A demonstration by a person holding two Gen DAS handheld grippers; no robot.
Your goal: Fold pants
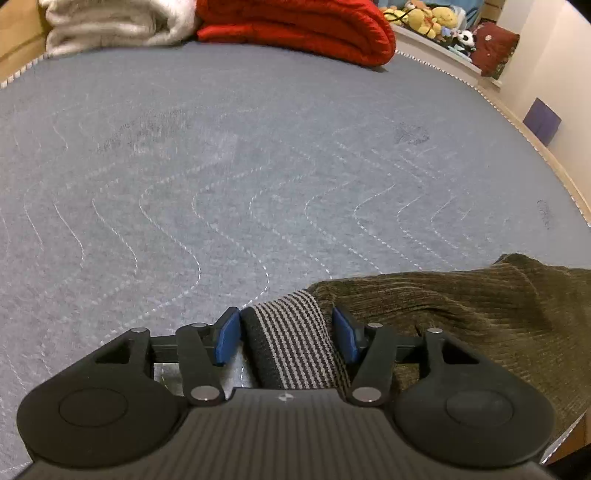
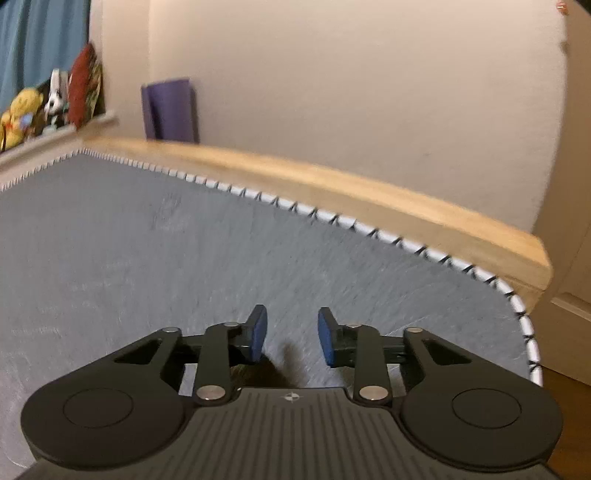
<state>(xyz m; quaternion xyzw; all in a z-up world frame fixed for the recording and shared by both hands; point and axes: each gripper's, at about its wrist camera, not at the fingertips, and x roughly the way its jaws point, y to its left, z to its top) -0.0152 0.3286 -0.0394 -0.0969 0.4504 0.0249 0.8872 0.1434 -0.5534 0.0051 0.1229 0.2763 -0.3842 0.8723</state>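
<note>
Olive corduroy pants (image 1: 461, 306) heaped lower right of left-wrist frame on grey mattress (image 1: 221, 166). Soft, limp, fairly thick; likely sags and bunches.

Left gripper (image 1: 288, 334) part open, straddling striped elastic waistband (image 1: 295, 339); pad contact unclear. Best hold: waistband.

Right gripper (image 2: 291, 334) part open, empty.

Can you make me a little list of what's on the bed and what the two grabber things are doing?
bed: grey quilted mattress
pants: olive corduroy pants at the near edge
waistband: striped waistband between the left jaws
left gripper: jaws around the waistband, a pad touching each side
right gripper: jaws apart, a dark bit of cloth low between them, not pinched
far end: red blanket, white blanket
shelf: stuffed toys
</note>
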